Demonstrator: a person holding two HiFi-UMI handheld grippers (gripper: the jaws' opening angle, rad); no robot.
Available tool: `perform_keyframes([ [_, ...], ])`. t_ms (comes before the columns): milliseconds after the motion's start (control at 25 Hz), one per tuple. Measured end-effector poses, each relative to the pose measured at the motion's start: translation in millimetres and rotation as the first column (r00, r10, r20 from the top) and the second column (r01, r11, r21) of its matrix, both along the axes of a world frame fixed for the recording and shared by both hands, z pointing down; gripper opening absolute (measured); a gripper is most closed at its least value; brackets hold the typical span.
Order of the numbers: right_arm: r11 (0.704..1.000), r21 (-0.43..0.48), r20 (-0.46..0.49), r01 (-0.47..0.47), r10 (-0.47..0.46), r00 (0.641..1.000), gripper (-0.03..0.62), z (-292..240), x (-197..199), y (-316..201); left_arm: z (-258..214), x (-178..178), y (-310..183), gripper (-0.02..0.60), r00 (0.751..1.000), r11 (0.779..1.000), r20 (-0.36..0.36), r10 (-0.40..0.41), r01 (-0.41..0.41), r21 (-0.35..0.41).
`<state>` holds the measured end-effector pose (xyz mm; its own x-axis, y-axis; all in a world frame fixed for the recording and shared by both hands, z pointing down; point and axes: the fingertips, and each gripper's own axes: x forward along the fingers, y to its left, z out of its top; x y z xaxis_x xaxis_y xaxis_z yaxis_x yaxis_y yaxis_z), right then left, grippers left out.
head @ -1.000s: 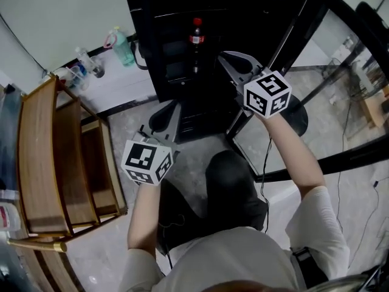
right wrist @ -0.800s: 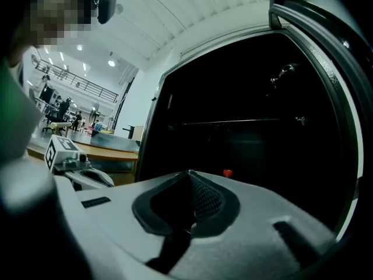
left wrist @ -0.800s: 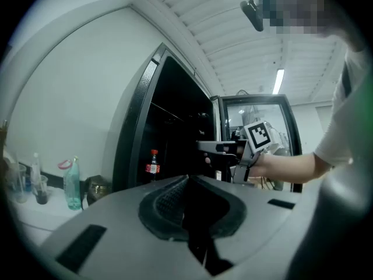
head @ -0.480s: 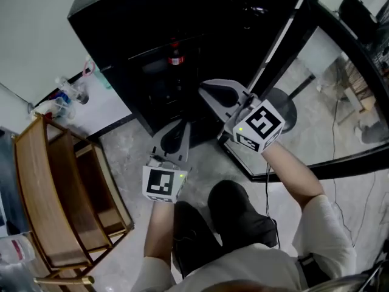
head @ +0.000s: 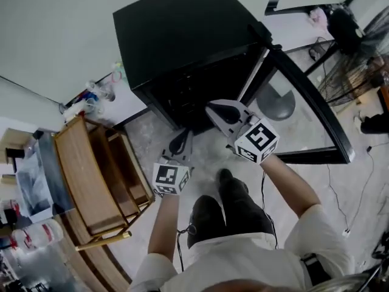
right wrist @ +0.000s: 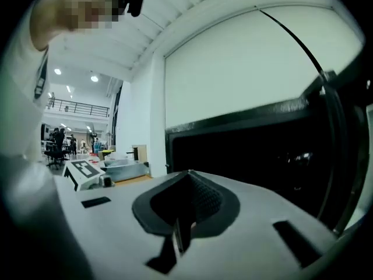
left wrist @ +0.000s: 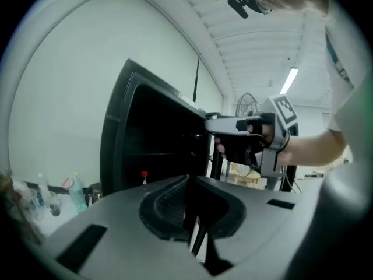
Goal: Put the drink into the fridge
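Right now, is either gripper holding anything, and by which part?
Nothing is held. The left gripper and the right gripper both have their jaws together, empty. The bottle stands inside the fridge, apart from both.

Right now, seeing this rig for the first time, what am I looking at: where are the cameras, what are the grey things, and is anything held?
There is no robot: a person holds a two-jaw gripper in each hand. The head view comes from a camera on the person's head, looking down on the left gripper and right gripper. The other two views come from cameras riding on each gripper, looking along its grey jaws. Both pairs of jaws are together and hold nothing. Ahead is a black fridge with its glass door open and a red-capped bottle inside. A wooden rack stands at left.
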<state>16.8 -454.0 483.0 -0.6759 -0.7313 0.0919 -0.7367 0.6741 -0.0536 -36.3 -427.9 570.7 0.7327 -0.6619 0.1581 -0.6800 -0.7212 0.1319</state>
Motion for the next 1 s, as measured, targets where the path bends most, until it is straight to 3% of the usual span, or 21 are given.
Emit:
perform_keyframes([
  [160, 0.998, -0.002, -0.085, -0.063, 0.063, 0.994, -0.005, -66.0, 8.2, 29.9, -82.4, -16.2, 29.6, 0.008, 1.0, 1.0, 0.003, 0.0, 0.0, -0.011],
  [520, 0.988, -0.04, -0.109, -0.147, 0.142, 0.984, -0.005, -185.5, 4.2, 132.8, -218.0, -49.8, 148.8, 0.007, 1.0, 0.999, 0.001, 0.014, -0.014, -0.049],
  [840, 0.975, -0.046, -0.088, -0.219, 0.215, 0.973, -0.005, -257.2, 7.7, 220.6, -307.7, -63.0, 221.3, 0.008, 1.0, 1.0, -0.008, 0.02, -0.02, -0.016],
  [1000, 0.98, -0.041, -0.096, -0.194, 0.19, 0.977, -0.005, -273.4, 8.8, 258.4, -329.9, -58.9, 250.8, 0.008, 1.0, 1.0, -0.01, 0.014, -0.014, 0.0],
])
